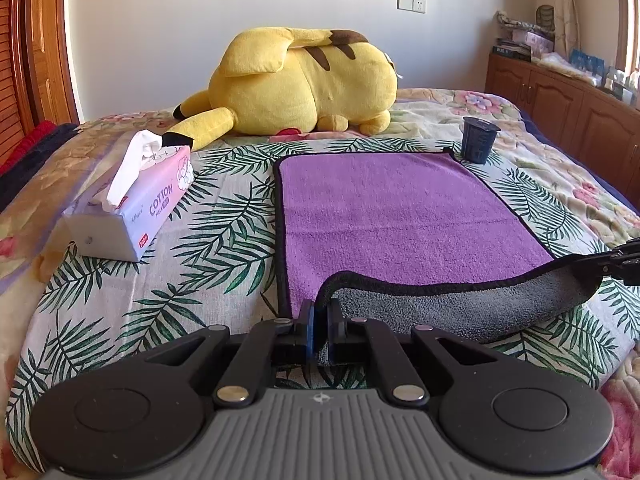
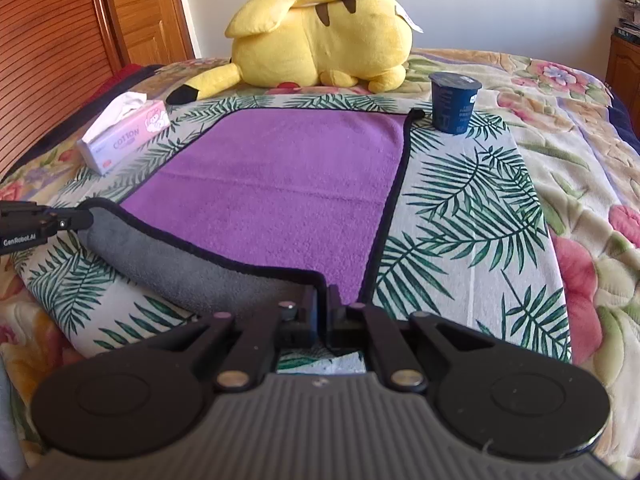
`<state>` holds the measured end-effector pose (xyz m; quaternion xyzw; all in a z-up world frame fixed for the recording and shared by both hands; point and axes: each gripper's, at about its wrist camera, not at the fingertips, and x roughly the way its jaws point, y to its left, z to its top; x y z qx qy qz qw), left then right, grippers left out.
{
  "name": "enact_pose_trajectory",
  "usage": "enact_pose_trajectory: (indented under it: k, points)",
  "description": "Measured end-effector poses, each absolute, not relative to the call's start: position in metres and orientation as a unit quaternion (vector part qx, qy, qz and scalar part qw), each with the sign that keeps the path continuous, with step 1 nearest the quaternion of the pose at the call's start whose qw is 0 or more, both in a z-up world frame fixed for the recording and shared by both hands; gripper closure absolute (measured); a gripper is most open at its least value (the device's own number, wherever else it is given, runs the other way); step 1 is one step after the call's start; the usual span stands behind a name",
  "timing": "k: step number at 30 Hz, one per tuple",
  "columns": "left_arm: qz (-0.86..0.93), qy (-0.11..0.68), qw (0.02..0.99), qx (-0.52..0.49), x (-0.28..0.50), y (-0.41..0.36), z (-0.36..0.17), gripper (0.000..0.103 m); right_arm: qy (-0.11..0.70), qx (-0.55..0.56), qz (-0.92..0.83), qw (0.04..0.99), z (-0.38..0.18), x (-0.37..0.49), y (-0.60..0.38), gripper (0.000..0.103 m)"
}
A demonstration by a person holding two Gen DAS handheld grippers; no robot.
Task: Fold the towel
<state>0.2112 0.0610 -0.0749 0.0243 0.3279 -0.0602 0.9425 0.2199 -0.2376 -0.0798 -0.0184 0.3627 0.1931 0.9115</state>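
Note:
A purple towel [image 1: 400, 216] with a black hem and a grey underside lies flat on the bed; it also shows in the right wrist view [image 2: 280, 192]. My left gripper [image 1: 321, 312] is shut on the towel's near left corner. My right gripper [image 2: 323, 300] is shut on the near right corner. The near edge is lifted and rolled over between them, with the grey underside [image 1: 460, 312] facing me. The right gripper shows at the right edge of the left wrist view [image 1: 624, 260]; the left gripper shows at the left edge of the right wrist view [image 2: 40, 222].
A yellow plush toy [image 1: 304, 80] lies behind the towel. A tissue pack [image 1: 132, 204] sits to the left. A dark blue cup [image 1: 478, 140] stands by the towel's far right corner. A leaf-print cloth [image 1: 208, 248] covers the bed. Wooden cabinets [image 1: 568, 108] stand at the right.

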Motion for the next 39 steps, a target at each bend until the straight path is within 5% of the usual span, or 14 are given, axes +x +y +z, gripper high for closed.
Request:
enact_pose_trajectory:
  k: [39]
  points:
    - [-0.076,0.309,0.948,0.014,0.237,0.062,-0.059,0.103,0.303,-0.026,0.198,0.932,-0.071,0.239,-0.238,0.098]
